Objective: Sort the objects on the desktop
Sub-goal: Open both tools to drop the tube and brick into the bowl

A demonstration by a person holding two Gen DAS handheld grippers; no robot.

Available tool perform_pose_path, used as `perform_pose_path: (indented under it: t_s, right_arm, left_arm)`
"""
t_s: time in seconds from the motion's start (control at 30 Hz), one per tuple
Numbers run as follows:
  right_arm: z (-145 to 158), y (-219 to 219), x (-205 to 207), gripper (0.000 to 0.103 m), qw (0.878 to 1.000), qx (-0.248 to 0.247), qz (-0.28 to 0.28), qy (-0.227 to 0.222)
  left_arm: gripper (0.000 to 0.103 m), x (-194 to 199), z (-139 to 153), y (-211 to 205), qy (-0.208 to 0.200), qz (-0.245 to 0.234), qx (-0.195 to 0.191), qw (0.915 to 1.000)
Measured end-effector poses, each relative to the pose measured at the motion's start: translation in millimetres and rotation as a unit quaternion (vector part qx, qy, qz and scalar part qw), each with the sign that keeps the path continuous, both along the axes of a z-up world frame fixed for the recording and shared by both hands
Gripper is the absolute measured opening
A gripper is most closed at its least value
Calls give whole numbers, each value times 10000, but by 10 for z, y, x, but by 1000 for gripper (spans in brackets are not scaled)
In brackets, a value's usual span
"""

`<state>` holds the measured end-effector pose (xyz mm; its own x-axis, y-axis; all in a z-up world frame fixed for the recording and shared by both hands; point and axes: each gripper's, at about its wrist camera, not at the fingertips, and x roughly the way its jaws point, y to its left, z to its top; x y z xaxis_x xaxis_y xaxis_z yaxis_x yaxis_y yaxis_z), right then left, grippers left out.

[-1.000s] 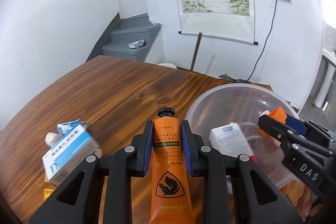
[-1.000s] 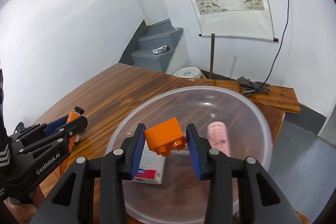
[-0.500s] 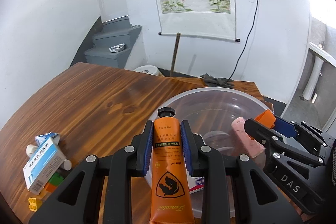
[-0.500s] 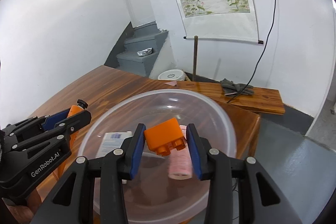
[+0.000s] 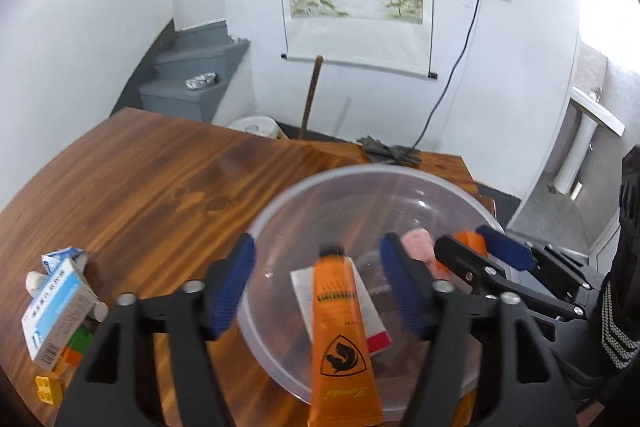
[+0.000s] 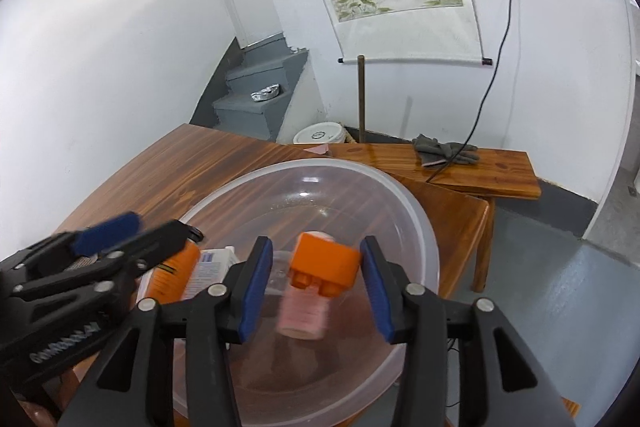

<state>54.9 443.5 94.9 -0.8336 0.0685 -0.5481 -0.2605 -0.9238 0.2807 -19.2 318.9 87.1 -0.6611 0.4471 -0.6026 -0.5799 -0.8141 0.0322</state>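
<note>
With both sets of jaws opening over the clear bowl (image 5: 440,183) near the desk's right edge, the left gripper (image 5: 316,287) frees the orange tube (image 5: 340,327) and the right gripper (image 6: 316,283) the orange block (image 6: 324,263), which might bounce out.

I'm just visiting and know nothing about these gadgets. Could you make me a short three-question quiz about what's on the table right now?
1. True or false: the orange plastic tube is clamped tight by the left hand-held gripper.
2. What lies between the blue pads of the right hand-held gripper? A) orange toy brick B) grey glove C) white bucket
3. Fill in: both items hang over the clear plastic ____.

Key:
1. False: its jaws are opening, pads clear of the tube.
2. A; these jaws are opening too.
3. Bowl, on the wooden table.
</note>
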Motion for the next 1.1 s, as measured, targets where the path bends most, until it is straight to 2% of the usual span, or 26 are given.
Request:
perform_pose_path:
  t_s: [0.13, 0.67, 1.1]
  right_arm:
    - [0, -1, 17, 52, 10000, -13, -8, 2]
    - [85, -197, 45, 53, 9999, 51, 79, 43]
    - [199, -683, -14, 55, 9979, 241, 576, 148]
  left_arm:
    - [75, 10, 78, -51, 55, 24, 124, 9999]
    - [75, 7, 189, -254, 404, 522, -129, 9977]
    - [75, -89, 203, -791, 358, 1098, -232, 9930]
